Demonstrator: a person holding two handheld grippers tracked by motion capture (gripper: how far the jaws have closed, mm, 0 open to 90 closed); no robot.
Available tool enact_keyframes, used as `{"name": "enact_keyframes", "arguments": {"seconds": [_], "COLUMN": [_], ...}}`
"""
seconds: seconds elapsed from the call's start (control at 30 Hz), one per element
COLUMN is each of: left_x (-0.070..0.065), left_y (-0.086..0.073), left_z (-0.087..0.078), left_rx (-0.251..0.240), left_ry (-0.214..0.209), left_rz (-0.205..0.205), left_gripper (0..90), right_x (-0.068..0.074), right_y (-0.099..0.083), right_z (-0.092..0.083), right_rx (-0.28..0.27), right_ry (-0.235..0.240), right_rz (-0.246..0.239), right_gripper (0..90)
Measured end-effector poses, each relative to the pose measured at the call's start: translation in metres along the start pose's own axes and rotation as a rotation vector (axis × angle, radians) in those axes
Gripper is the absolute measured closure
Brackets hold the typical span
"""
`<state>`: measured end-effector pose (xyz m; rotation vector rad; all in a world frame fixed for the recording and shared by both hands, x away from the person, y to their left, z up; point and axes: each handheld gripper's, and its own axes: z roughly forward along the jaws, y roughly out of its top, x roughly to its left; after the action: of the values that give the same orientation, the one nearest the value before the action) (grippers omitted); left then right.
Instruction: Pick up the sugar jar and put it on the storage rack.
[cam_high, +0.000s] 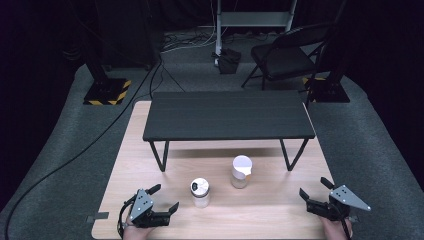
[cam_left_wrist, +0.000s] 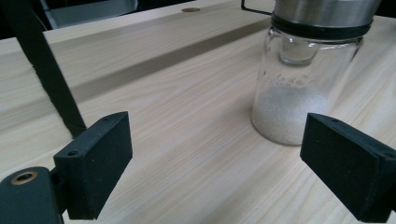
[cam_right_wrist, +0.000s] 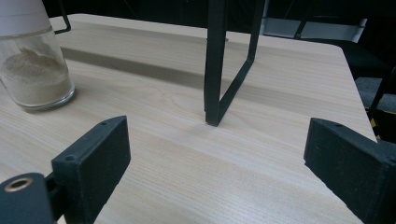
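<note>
Black fingers (cam_left_wrist: 95, 163) of the left gripper (cam_high: 164, 197) are standing wide apart with only bare wood between them, hovering low at the near left of the wooden table (cam_high: 280, 212). Just ahead, the metal-lidded shaker (cam_high: 200, 192) of white grains is standing upright, untouched. On the other side, the right gripper (cam_high: 314, 187) is resting with its jaws spread equally wide, gripping nothing. Beyond them the white-capped jar (cam_high: 241, 171) of tan powder is sitting near the small black bench (cam_high: 227, 116).
</note>
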<state>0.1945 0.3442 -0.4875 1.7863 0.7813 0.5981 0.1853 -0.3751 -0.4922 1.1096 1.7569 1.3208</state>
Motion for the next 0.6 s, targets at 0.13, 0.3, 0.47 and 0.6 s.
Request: {"name": "enact_keyframes", "arguments": {"seconds": [0.13, 0.3, 0.47, 0.6], "left_x": [-0.002, -0.005, -0.009, -0.012], "left_y": [0.001, 0.002, 0.004, 0.005], "left_z": [0.002, 0.005, 0.009, 0.011], "left_rx": [0.002, 0.001, 0.002, 0.003], "left_ry": [-0.011, -0.017, -0.022, -0.028], "left_rz": [0.007, 0.02, 0.032, 0.039], "left_gripper": [9.0, 9.1, 9.1, 9.2], "right_x": [0.0, 0.0, 0.0, 0.0], "right_y": [0.0, 0.0, 0.0, 0.001], "right_z": [0.0, 0.0, 0.0, 0.0], "right_rx": [0.0, 0.002, 0.003, 0.004], "right_ry": [0.0, 0.0, 0.001, 0.0], "right_rz": [-0.001, -0.002, -0.001, -0.002], "right_gripper": [6.3, 6.3, 6.3, 6.3]}}
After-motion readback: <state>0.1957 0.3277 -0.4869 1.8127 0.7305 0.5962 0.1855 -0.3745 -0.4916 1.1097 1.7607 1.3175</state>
